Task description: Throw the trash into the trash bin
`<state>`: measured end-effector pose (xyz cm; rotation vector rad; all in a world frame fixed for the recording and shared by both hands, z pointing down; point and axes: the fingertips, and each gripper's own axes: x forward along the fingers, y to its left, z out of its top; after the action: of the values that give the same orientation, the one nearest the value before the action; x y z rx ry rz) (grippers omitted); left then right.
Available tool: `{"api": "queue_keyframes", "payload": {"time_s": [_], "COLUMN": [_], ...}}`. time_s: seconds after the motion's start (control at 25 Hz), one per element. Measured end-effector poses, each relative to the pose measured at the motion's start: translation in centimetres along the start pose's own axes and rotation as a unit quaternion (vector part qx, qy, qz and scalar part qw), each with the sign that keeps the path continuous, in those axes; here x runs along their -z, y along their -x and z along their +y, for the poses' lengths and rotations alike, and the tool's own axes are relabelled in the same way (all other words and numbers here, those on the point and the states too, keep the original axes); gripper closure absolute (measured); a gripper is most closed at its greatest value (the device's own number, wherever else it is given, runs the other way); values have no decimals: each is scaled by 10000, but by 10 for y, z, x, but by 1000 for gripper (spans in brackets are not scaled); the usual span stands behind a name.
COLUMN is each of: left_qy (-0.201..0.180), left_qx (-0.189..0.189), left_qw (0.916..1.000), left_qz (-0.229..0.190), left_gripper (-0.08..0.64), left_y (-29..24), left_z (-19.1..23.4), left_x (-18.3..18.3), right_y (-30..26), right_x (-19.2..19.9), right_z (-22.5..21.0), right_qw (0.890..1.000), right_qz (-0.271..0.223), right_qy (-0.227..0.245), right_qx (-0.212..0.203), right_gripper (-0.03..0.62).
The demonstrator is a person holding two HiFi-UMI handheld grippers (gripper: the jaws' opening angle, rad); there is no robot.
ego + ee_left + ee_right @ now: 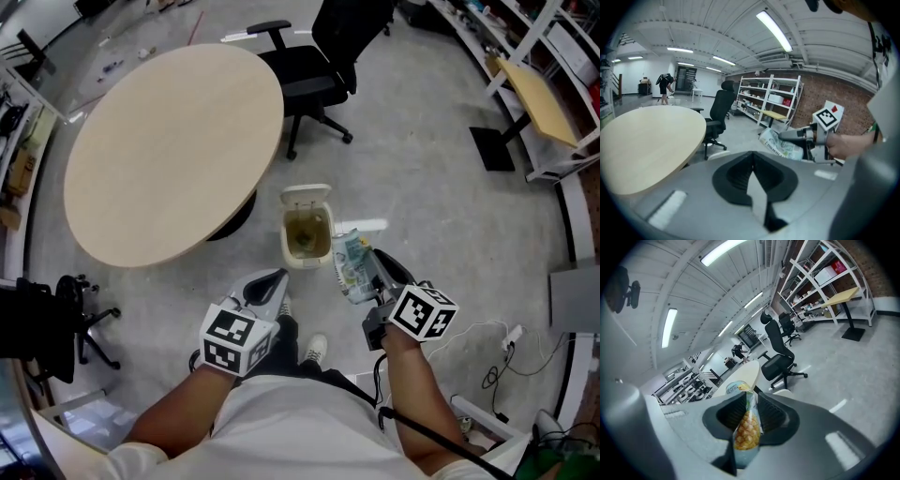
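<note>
The left tongs (753, 174) are resting pressed together, with nothing between their dark ribbed pads. The right tongs (749, 404) are clamping a crinkled, glossy snack bag (746, 430) printed with a pineapple, holding it in the air just beside the small cream trash bin (287, 242). Its hinged lid (306, 196) is standing open. Beyond, a round pale wood-toned worktop (169, 150) and a black office chair (323, 56) are standing on the smooth grey floor (422, 187).

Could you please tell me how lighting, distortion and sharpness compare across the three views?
Head view: even light, no hard shadows, sharp on the round table, room edges bowed. Left gripper view: heavy fisheye, dark corners, ceiling lamp glaring, near jaws blurred. Right gripper view: same fisheye, shelves bent, pineapple packet slightly soft.
</note>
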<state>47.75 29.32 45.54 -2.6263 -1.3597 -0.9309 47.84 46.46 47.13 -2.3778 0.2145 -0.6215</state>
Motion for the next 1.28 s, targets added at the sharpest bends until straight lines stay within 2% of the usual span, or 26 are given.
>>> {"api": "queue_keyframes", "payload": {"time_s": [0.4, 0.84, 1.04, 1.28], "left_qy": [6, -269, -17, 96], "left_qx": [210, 862, 708, 375], "left_qw": [9996, 9936, 9942, 9933], "left_qz": [168, 685, 807, 1087], "left_gripper": [551, 551, 552, 552], "left_y": [-30, -62, -90, -118], "left_z": [38, 56, 76, 97], "left_x": [-7, 27, 40, 73], "right_y": [-62, -133, -153, -183], "right_x": [-1, 24, 45, 83], "right_z": [-13, -53, -81, -116], "right_qw": [9989, 9913, 9853, 9786], "right_qz": [388, 962, 1322, 1762], "right_qy": [-3, 252, 285, 322], "right_qx": [267, 862, 1048, 1014], "right_gripper": [509, 511, 511, 511]}}
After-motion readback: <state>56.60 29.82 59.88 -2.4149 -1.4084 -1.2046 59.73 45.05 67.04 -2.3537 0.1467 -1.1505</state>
